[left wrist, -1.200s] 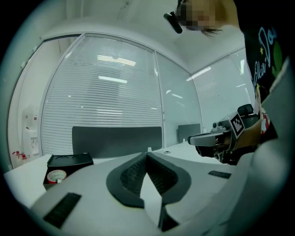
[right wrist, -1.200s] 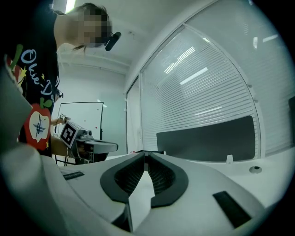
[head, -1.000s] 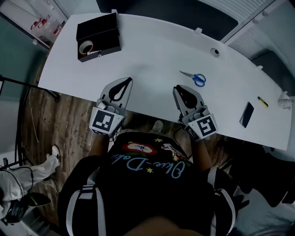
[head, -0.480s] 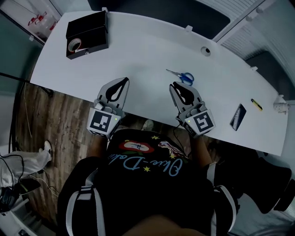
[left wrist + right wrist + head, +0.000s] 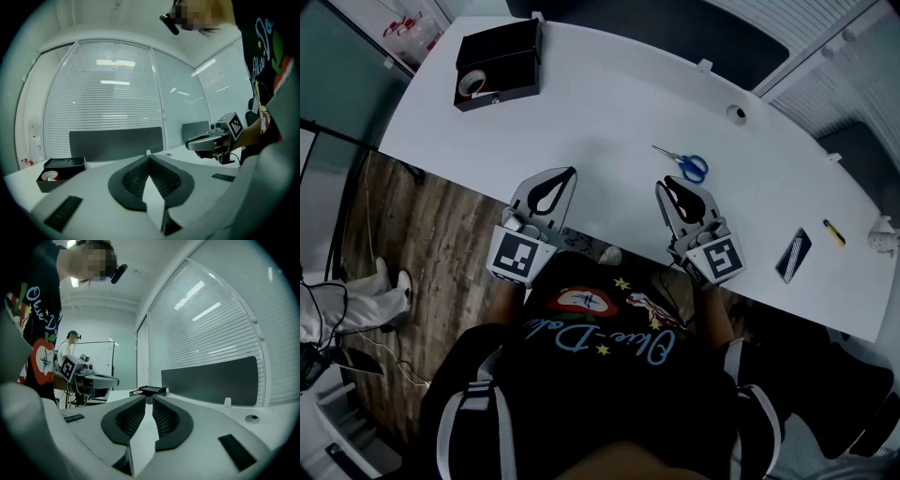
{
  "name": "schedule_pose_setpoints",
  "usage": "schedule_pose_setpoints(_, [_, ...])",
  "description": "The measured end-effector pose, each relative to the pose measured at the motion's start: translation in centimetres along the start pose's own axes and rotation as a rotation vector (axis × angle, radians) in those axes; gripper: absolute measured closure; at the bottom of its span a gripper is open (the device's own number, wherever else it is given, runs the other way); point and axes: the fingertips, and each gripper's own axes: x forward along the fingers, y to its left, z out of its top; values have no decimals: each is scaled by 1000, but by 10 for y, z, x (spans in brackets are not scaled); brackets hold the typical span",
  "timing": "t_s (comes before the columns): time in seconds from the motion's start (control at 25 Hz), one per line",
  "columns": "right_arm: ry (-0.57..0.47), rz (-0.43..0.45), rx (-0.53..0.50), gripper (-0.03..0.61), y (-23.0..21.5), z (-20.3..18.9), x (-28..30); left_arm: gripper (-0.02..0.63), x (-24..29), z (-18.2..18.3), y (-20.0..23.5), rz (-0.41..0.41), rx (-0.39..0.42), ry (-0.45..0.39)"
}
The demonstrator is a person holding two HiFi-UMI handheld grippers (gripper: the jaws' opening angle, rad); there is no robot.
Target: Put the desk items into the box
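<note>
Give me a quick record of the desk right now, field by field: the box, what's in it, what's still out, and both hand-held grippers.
Box: black box, open, far left corner of the white desk
In box: tape roll
Still out: blue-handled scissors mid-desk; dark phone-like slab and small yellow item at the right end
Left hand-held gripper: at the near desk edge, jaws together, empty
Right hand-held gripper: at the near edge, short of the scissors, jaws slightly apart, just been opening, nothing between them
</note>
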Motion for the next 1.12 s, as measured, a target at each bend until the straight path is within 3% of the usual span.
schedule_pose_setpoints(0.36, [34,-51,-10,522,-22,2,-8,617,31,7,1,-58,-22,-10])
schedule_pose_setpoints(0.64, [125,-103,-81,518,-53,-14,-14,617,61,14,-8,-136,3,-6])
schedule_pose_setpoints(0.84, [115,-127,-56,515,-67,-15,-13,617,74,13,-6,-140,-12,-17])
schedule_pose_setpoints(1.12, [196,-171,-78,506,-97,-32,-17,617,95,8,-12,-176,-27,-9])
